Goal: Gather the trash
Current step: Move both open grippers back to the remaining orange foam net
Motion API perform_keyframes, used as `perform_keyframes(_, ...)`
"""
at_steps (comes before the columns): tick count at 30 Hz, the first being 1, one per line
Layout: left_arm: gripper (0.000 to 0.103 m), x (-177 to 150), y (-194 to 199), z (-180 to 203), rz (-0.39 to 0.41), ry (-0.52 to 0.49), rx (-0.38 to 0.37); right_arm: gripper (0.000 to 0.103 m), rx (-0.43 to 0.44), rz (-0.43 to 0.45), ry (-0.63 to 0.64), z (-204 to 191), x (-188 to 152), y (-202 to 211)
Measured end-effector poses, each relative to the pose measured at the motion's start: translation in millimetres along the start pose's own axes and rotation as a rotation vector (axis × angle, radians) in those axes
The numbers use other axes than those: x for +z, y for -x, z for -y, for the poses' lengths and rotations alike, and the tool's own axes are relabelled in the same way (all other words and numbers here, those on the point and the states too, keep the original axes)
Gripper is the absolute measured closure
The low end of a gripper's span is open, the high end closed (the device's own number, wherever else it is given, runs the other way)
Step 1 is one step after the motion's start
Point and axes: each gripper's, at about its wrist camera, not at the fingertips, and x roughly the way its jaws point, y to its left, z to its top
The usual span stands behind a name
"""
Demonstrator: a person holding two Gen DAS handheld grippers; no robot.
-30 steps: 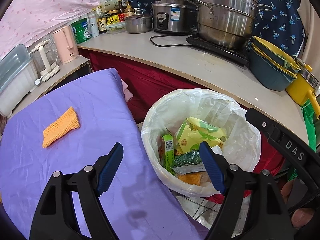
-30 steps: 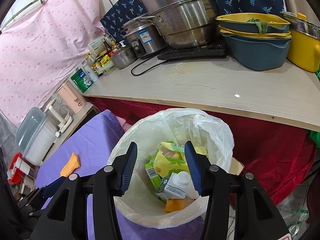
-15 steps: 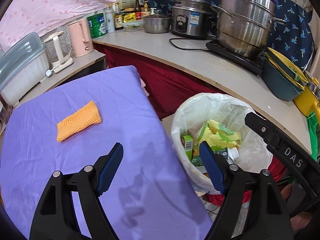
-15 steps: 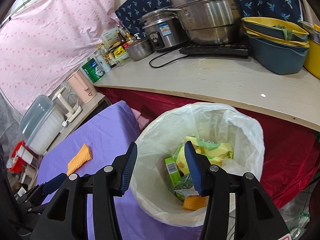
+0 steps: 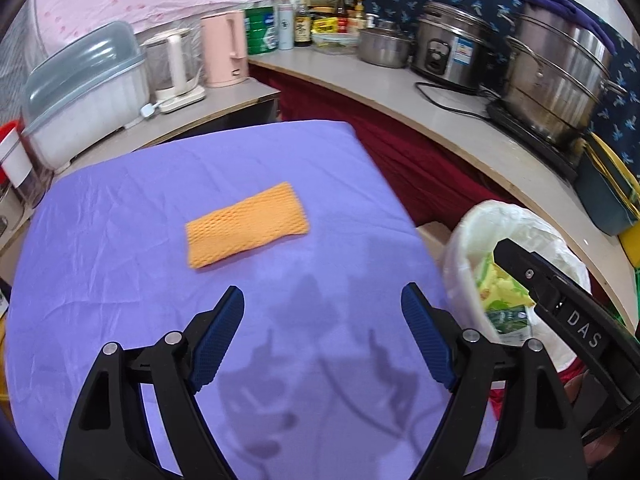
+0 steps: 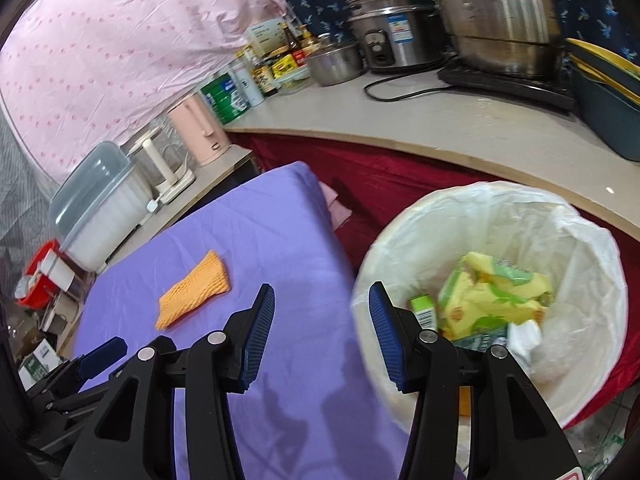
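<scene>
An orange foam net sleeve point(image 5: 246, 224) lies flat on the purple-covered table point(image 5: 120, 280); it also shows in the right wrist view point(image 6: 194, 290). My left gripper point(image 5: 322, 312) is open and empty, above the cloth, short of the sleeve. My right gripper point(image 6: 322, 308) is open and empty, over the table's right edge beside the white-lined trash bin point(image 6: 580, 220). The bin holds yellow-green wrappers point(image 6: 492, 300) and a small green carton point(image 6: 424, 310). The bin also shows at the right of the left wrist view point(image 5: 480, 224).
A curved counter point(image 5: 460, 120) behind carries steel pots point(image 5: 556, 80), a rice cooker point(image 5: 452, 56), bottles and a pink kettle point(image 5: 224, 48). A lidded plastic box point(image 5: 84, 88) stands far left. A red cloth point(image 6: 380, 172) hangs below the counter.
Both grippers swung left, away from the bin and over the purple table. The orange sleeve is now nearer the middle of both views. Both stayed open.
</scene>
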Motion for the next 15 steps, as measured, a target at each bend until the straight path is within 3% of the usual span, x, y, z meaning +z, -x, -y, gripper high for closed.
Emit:
perform_keyframes(9,0.025,-0.8,-26.0,-88.9,-0.038,0.118,0.073,0.055,0.043,-0.088,0.078,-61.4,-14.3,-60.4)
perform_keyframes(15,0.025,6.9,-49.8,-121.5,-0.056,0.161,0.08,0.055,0.074,-0.138,0.112,-95.4,-17.1,-102.6)
